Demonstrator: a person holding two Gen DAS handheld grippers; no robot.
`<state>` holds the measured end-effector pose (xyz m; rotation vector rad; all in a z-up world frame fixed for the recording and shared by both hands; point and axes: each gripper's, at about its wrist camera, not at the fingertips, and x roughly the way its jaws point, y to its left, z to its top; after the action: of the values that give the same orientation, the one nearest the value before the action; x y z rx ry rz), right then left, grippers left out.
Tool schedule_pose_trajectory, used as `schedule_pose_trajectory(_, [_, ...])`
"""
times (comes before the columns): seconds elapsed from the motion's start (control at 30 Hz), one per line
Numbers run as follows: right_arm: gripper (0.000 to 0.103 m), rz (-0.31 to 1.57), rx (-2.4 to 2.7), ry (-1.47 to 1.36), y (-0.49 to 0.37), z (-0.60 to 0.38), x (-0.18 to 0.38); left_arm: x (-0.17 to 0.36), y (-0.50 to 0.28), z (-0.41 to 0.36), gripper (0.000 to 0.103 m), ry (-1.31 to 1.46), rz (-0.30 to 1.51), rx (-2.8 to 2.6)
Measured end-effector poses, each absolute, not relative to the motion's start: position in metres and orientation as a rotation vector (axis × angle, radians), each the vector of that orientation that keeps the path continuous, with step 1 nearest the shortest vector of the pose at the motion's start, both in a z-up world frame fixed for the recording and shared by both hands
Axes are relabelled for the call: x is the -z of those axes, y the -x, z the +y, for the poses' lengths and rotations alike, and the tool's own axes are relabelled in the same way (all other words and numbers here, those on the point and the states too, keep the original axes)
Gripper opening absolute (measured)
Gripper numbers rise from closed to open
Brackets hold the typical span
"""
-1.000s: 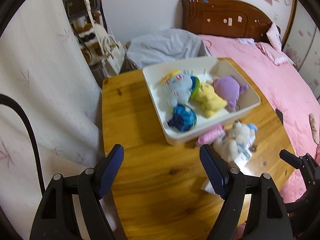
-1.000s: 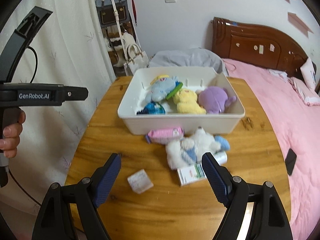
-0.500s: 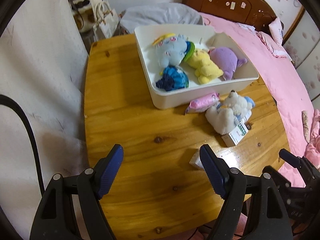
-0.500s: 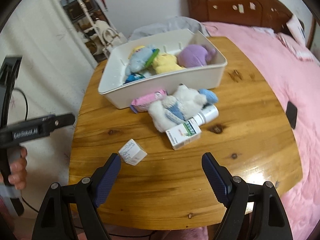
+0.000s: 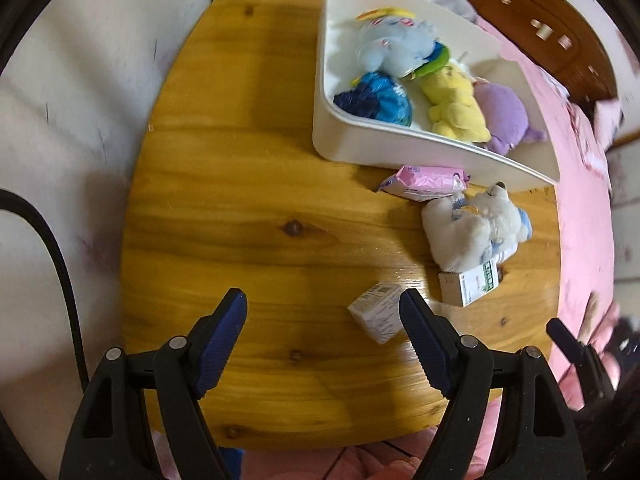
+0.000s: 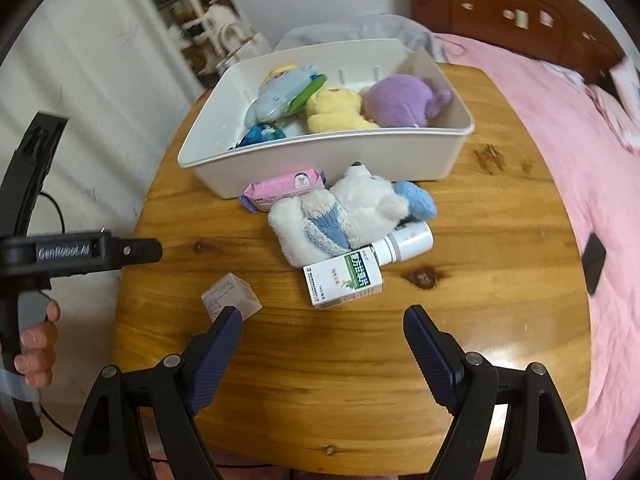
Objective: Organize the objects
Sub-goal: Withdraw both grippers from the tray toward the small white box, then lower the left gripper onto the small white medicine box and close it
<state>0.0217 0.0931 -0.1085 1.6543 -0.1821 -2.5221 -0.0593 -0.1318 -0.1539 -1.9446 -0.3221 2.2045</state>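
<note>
both grippers, left gripper and right gripper, hanging wide open, empty | small carton sitting well short of the white bin | probably light, crushable cardboard, so pinching its flat sides

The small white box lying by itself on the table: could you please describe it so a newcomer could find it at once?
Start at the white bin of plush toys on the round wooden table. Come toward the table's near edge, past the white plush bear lying over a green-and-white carton. The small white box lies alone to their left, cube-shaped with fine grey print.
</note>
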Motion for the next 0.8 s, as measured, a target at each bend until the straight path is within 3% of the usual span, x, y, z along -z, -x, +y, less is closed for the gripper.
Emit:
schedule_pose_trajectory(0.57, [0.083, 0.099, 2.217, -1.634, 0.02, 0.102, 0.145, 0.202, 0.041, -0.114, 0.081, 2.221, -0.82, -2.108])
schedule_pose_trajectory(0.8, [0.083, 0.148, 2.124, -1.642, 0.026, 0.101, 0.162, 0.217, 0.028, -0.11, 0.081, 2.285, -0.91, -2.071])
